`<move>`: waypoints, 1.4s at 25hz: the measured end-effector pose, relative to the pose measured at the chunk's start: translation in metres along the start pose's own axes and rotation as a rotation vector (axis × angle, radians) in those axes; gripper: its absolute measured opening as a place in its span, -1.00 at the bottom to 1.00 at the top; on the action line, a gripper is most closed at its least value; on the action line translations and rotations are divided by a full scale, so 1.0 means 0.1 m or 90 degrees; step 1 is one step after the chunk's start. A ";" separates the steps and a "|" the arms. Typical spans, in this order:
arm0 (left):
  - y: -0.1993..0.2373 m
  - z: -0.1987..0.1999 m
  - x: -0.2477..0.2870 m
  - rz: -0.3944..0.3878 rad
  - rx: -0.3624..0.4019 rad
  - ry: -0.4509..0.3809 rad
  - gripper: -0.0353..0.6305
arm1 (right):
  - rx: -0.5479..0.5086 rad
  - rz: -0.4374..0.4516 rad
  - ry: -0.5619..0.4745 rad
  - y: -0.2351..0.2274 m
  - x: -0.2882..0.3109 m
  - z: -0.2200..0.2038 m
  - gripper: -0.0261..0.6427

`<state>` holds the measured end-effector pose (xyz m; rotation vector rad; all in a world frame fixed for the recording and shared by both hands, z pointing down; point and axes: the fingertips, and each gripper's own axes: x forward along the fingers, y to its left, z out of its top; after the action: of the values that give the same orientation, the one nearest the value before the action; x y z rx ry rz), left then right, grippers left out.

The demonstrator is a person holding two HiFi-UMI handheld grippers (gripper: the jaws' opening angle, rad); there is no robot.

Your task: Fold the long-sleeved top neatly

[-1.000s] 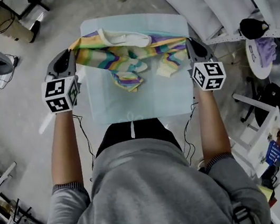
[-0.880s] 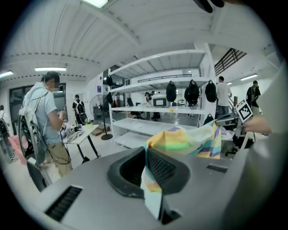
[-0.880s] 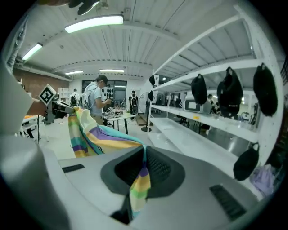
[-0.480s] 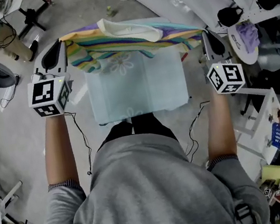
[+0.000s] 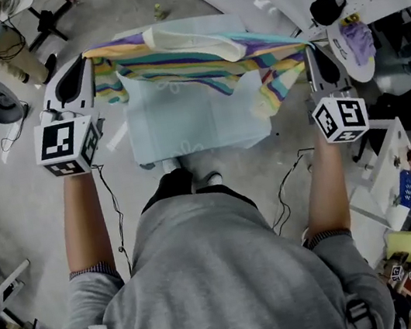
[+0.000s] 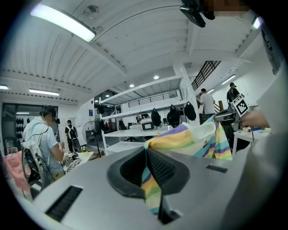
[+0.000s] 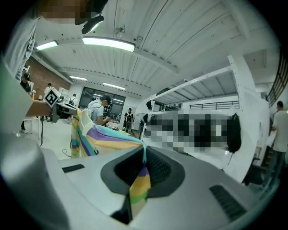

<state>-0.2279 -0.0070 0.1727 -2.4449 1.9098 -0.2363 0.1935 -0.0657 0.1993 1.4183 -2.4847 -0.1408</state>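
Both left tongs [image 5: 84,63] and right tongs [image 5: 310,53] clamp the limp, light top [image 5: 193,50] slung between them; we favour shoulder holds.

No words, numbers or brands can be read anywhere. The marker cubes [image 5: 67,147] carry only black-and-white square patterns. A small blue sign [image 6: 90,113] on a far wall is illegible.

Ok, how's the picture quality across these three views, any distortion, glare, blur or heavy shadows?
Head view: soft, even light with no hard shadows, and the striped top looks sharp. Left gripper view: strong fisheye that bends straight lines, dark corners, and the ceiling light is blown out white. Right gripper view: same fisheye and dark corners, with a mosaic patch across the middle.
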 end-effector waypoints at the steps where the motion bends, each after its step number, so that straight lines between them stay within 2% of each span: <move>1: -0.06 0.01 -0.08 0.005 -0.001 0.001 -0.81 | 0.002 0.004 -0.002 0.02 -0.09 -0.01 -0.86; 6: -0.38 0.11 -0.60 0.030 -0.006 -0.005 -0.81 | 0.030 0.037 -0.026 0.11 -0.58 -0.01 -0.85; 14: -0.86 0.21 -1.39 0.046 -0.004 -0.011 -0.81 | 0.036 0.055 -0.063 0.23 -1.40 -0.01 -0.85; 19: -1.22 0.28 -1.66 0.050 -0.007 -0.013 -0.81 | 0.044 0.067 -0.067 0.14 -1.76 -0.13 -0.85; 22: -1.28 0.21 -1.65 0.050 -0.011 -0.004 -0.81 | 0.046 0.069 -0.054 0.11 -1.79 -0.25 -0.85; 26: -1.19 -0.05 -1.48 0.038 -0.020 0.029 -0.81 | 0.046 0.063 -0.002 0.18 -1.59 -0.47 -0.85; 35: -0.86 -0.95 -0.53 0.007 -0.033 0.139 -0.81 | 0.060 0.064 0.106 0.14 -0.58 -1.23 -0.85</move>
<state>-0.1710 0.0723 0.2710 -2.5343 2.0340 -0.4782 0.2448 -0.0021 0.3094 1.2808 -2.4458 0.1118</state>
